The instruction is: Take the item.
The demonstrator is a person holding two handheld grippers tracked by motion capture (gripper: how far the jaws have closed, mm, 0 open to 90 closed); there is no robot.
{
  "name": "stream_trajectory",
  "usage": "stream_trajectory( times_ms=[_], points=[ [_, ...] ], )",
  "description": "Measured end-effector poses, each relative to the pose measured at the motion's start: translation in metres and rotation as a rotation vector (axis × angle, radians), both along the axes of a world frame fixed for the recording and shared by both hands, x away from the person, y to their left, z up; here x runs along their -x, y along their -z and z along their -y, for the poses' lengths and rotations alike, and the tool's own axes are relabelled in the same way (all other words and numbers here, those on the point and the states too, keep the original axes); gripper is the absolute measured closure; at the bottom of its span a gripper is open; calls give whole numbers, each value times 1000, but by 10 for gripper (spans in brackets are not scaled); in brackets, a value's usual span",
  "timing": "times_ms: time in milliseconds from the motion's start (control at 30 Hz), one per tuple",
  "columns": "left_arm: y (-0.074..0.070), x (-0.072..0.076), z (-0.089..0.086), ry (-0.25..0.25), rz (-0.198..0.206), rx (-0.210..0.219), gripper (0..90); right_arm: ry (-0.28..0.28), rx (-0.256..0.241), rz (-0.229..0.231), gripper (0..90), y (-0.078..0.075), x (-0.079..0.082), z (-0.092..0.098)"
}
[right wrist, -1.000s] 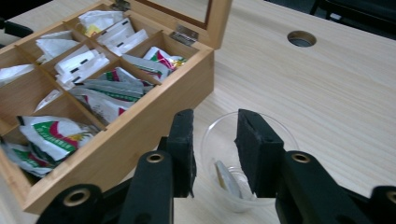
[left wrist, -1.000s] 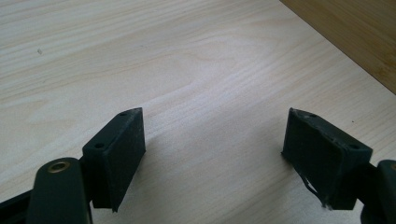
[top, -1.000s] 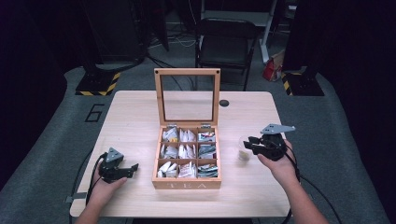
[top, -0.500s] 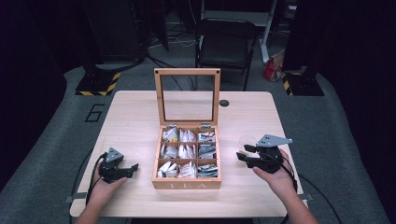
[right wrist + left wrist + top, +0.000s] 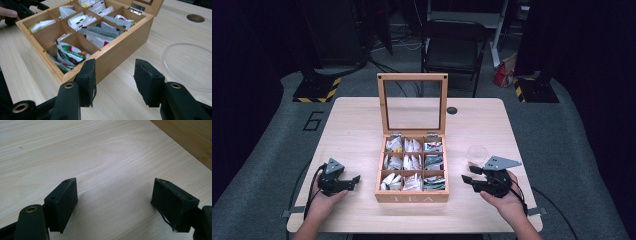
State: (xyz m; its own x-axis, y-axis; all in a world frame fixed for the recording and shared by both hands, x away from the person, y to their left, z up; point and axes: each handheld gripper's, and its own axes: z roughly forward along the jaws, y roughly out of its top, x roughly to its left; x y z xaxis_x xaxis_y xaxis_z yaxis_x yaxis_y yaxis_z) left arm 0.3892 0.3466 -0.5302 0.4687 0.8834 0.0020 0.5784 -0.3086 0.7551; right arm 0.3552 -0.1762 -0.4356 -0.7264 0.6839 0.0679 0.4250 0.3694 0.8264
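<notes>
Since a second ago, the right claw (image 5: 468, 179) has dropped from above the counter's right side to sit low at the tea box's right wall; the left claw (image 5: 354, 180) has not moved. Both claws are spread wide and hold nothing, their black jaws faced with rough, blocky pads.

At the centre of the pale wood-grain counter (image 5: 352, 125) stands the tea box (image 5: 412, 198), a square bamboo case split into nine compartments stuffed with crinkled paper tea bags (image 5: 71, 51), white with red and green print. Its glass-paned lid (image 5: 413, 102) stands upright at twelve o'clock. A clear, round plastic dish (image 5: 477, 152) lies at about three o'clock from the box, just beyond the right claw.

Around the counter, the room is dark, with grey carpet and a black folding chair (image 5: 453, 47) at twelve o'clock.
</notes>
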Motion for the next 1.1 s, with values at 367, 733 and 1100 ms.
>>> stream_trajectory(
  times_ms=[367, 733, 1100],
  points=[
    [0, 0, 0, -1, 0, 1, 206, 10, 10, -19, 512, 26, 3, 4],
    [0, 0, 0, 3, -7, 0, 206, 14, 23, -24, 502, 42, 5, 4],
    [-1, 0, -1, 6, -8, 0, 206, 7, 21, -68, 458, 51, 5, 6]
  ],
)
